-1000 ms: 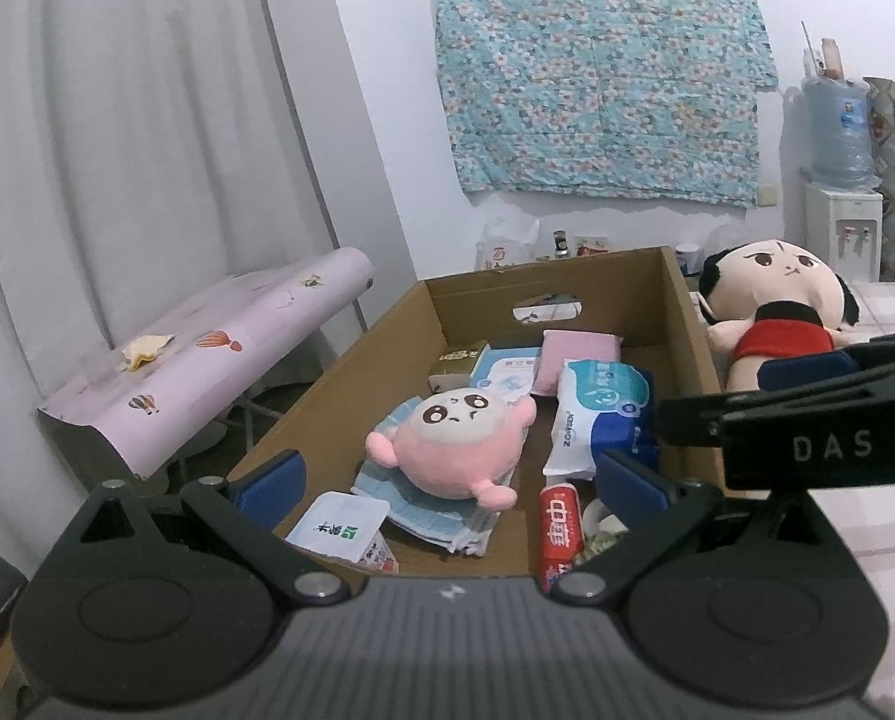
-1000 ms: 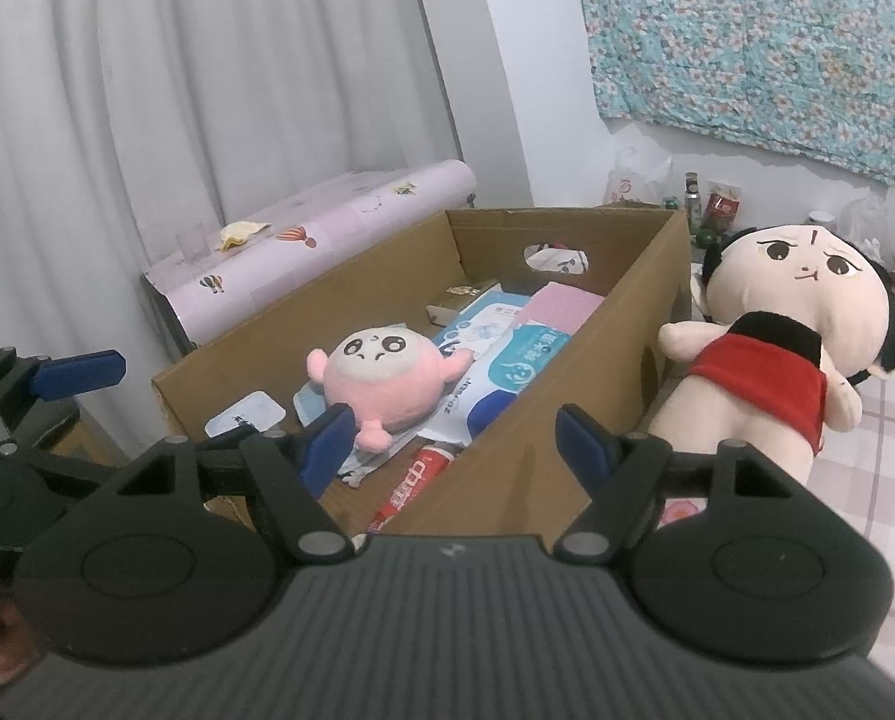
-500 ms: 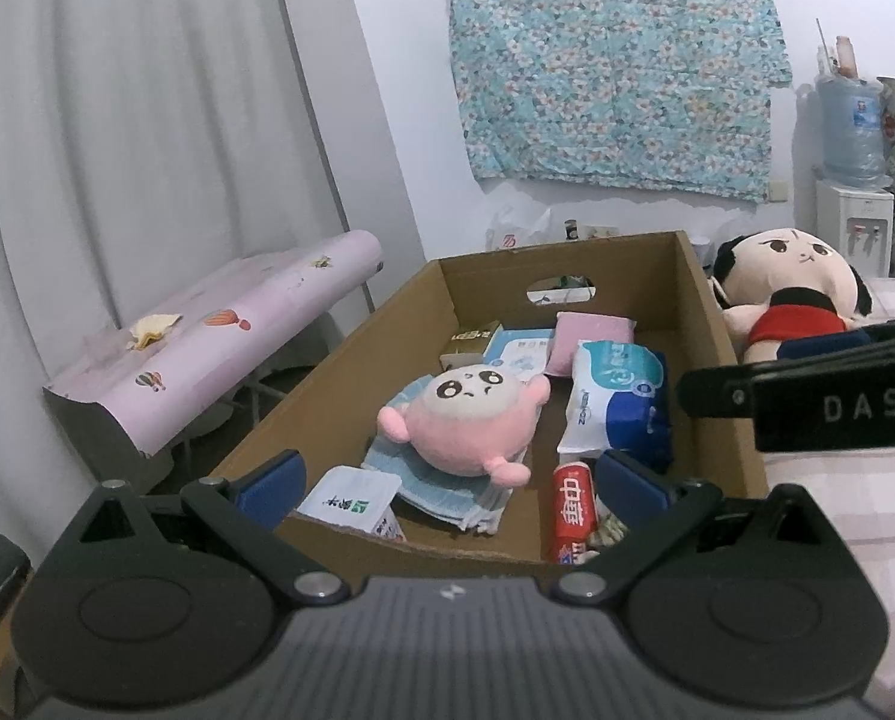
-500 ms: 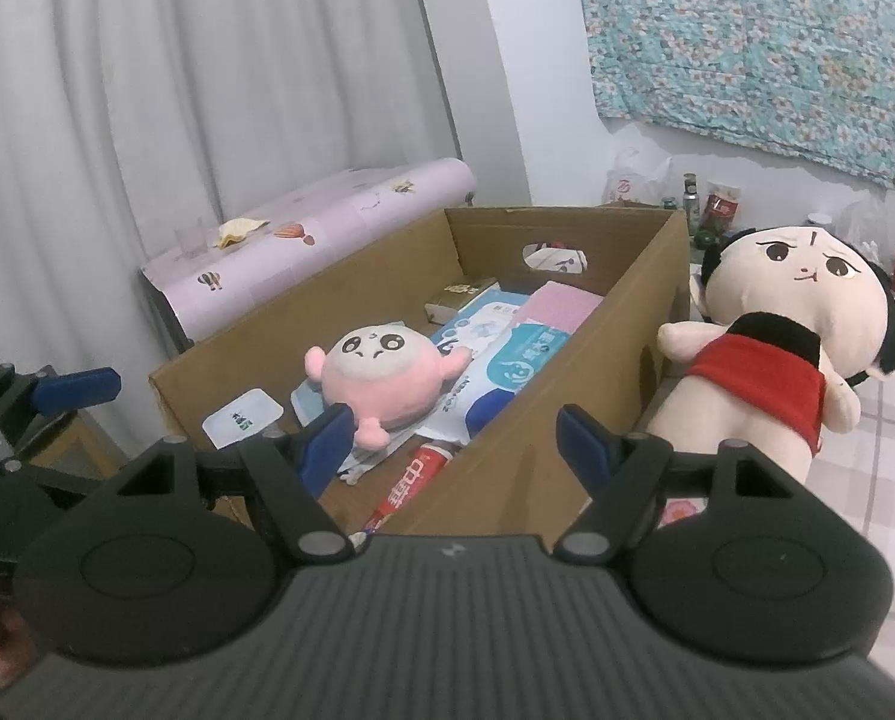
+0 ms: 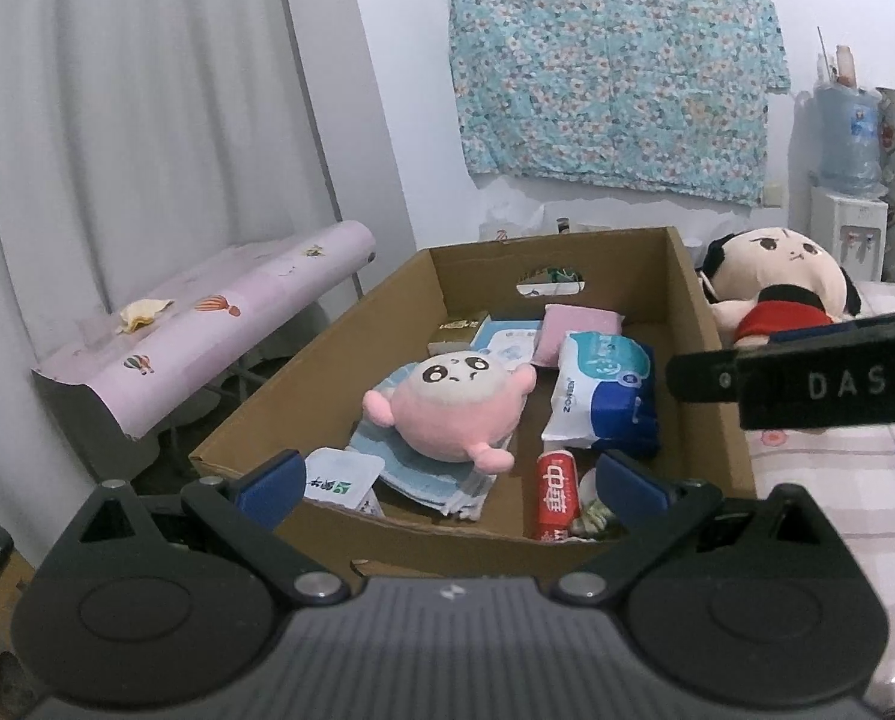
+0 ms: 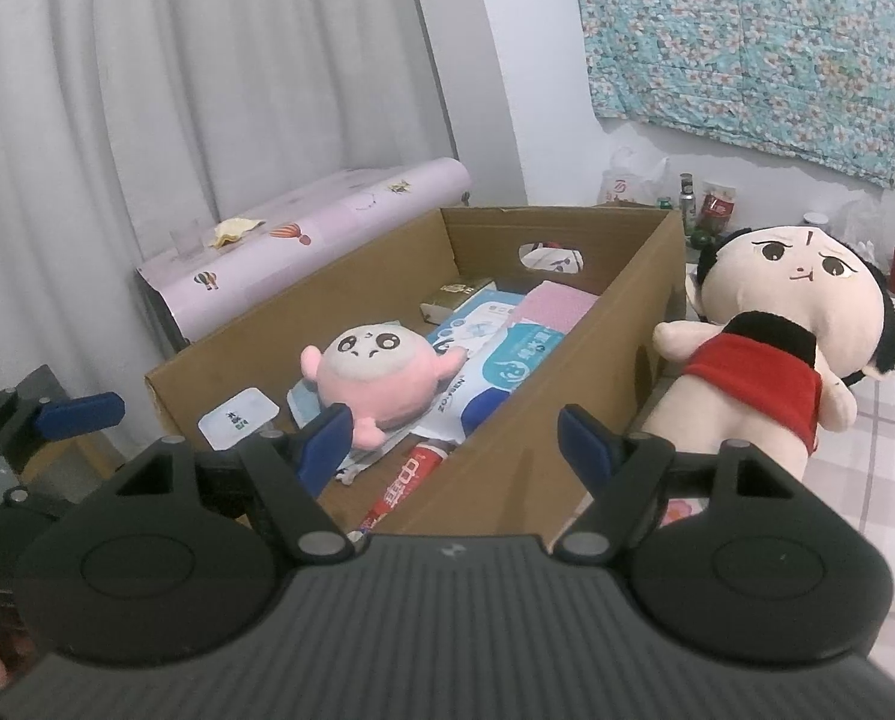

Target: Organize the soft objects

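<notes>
A cardboard box (image 5: 708,396) (image 6: 543,414) holds a round pink plush (image 5: 453,408) (image 6: 375,378) lying on a blue cloth (image 5: 423,474). Beside it lie a blue-white wipes pack (image 5: 603,396), a pink pad (image 5: 576,333) and a red tube (image 5: 555,498). A large doll with a red top (image 5: 777,300) (image 6: 771,360) lies outside the box on its right. My left gripper (image 5: 447,480) is open and empty, short of the box's near wall. My right gripper (image 6: 456,438) is open and empty above the box's near right corner.
A pink printed roll (image 5: 207,336) lies on a stand left of the box. White curtains hang behind it. A checked cloth surface (image 6: 879,456) lies under the doll. A water dispenser (image 5: 846,210) stands at the far right.
My left gripper has pulled back and risen, so the whole box now shows beyond its fingers. The right gripper has barely moved. Both stay open.
</notes>
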Demonstrator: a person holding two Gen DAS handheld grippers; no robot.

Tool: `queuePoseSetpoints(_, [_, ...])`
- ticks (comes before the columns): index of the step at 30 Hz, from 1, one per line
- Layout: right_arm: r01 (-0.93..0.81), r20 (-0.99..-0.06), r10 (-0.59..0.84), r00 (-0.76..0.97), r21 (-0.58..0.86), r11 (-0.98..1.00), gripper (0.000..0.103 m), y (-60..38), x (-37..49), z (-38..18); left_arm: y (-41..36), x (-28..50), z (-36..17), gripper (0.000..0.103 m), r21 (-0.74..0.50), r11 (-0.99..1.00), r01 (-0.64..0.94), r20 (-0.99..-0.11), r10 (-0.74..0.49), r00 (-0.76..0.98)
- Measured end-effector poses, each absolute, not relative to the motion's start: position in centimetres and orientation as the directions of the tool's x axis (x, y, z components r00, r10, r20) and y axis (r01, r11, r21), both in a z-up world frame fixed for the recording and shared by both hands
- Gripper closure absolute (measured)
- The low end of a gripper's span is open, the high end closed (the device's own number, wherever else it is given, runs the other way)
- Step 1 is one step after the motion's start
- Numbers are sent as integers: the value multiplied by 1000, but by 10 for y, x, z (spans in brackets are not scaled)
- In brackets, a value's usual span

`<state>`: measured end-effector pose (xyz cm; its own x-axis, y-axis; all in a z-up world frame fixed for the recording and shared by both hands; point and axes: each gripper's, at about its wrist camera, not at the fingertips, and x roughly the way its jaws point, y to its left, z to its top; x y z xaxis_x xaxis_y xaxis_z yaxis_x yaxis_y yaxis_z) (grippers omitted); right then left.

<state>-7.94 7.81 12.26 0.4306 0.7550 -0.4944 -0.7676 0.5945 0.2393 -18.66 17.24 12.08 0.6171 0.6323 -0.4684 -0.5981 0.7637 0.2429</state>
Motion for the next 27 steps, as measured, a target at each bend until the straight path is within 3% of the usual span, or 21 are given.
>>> queuePoseSetpoints(27, [-769, -503, 749, 431, 230, 597, 26, 75, -79, 121, 174, -186, 120, 0, 242, 762, -600, -466, 634, 617])
